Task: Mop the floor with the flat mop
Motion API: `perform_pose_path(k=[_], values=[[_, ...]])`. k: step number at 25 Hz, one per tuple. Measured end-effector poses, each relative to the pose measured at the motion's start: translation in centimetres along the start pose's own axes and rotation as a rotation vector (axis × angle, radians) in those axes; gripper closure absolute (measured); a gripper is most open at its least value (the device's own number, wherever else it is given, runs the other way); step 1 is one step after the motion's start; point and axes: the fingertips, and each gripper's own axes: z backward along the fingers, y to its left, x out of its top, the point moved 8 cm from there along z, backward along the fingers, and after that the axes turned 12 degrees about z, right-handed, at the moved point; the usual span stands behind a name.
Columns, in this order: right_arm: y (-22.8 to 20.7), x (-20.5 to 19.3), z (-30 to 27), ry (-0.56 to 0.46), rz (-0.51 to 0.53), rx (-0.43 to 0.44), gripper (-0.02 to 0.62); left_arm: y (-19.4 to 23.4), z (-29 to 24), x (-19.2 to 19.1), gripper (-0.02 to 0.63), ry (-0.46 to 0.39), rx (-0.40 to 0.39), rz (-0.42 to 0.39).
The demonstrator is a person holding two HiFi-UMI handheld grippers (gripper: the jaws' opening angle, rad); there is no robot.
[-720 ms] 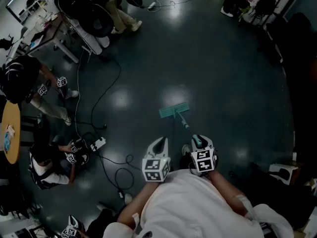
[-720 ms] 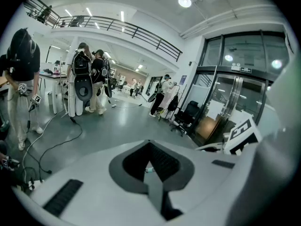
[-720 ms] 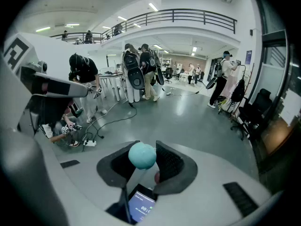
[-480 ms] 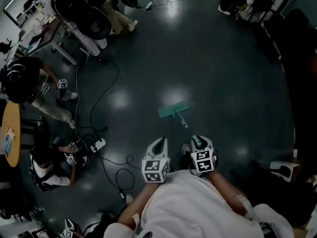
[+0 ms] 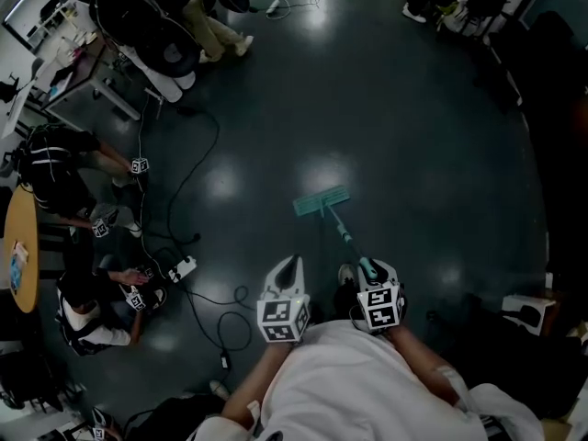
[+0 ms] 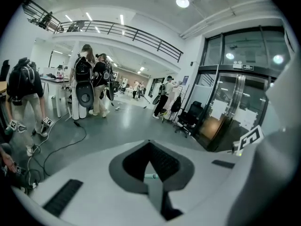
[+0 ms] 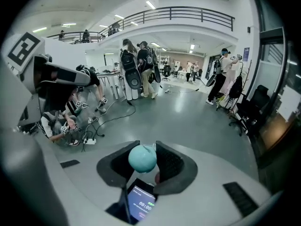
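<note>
The flat mop has a teal head [image 5: 310, 200] lying flat on the dark floor ahead of me, and a thin handle [image 5: 340, 230] slanting back to my right gripper [image 5: 369, 270]. That gripper is shut on the handle's top; in the right gripper view the round teal handle end [image 7: 142, 158] sits between the dark pads [image 7: 171, 166]. My left gripper [image 5: 290, 266] hovers beside it to the left, apart from the mop, jaws together and pointed forward. In the left gripper view the left gripper [image 6: 149, 149] holds nothing.
Black cables [image 5: 196, 168] and a white power strip [image 5: 182, 267] trail across the floor at left, where people [image 5: 55, 168] stand and crouch. A round wooden table [image 5: 20, 246] sits at the far left. A white stool [image 5: 522, 312] stands at right. Office chairs [image 6: 190, 119] line the glass wall.
The mop head has slid slightly left and farther away, and both grippers sit a little closer to my body. The standing person at left has shifted position.
</note>
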Motion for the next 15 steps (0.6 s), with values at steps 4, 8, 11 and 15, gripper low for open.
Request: perform_pose_path(k=[4,8,11,15], values=[[0.8,0.0,-0.5,-0.007,0.005,0.005,0.483,1.1,-0.9,0.3,0.601,0.008,0.014,0.021],[0.7,2.0,-2.2,-0.044,0.038,0.004,0.483,1.1,-2.2,1.1,0.601,-0.001,0.017,0.030],[0.0,2.8,-4.3,-0.064,0.046,0.006,0.483,0.6,-2.8,1.7,0.601,-0.012,0.012,0.037],[-1.9,4.4,-8.7,-0.097,0.052,-0.006,0.483,0.2,-3.2,2.4,0.601,-0.018,0.025,0.041]])
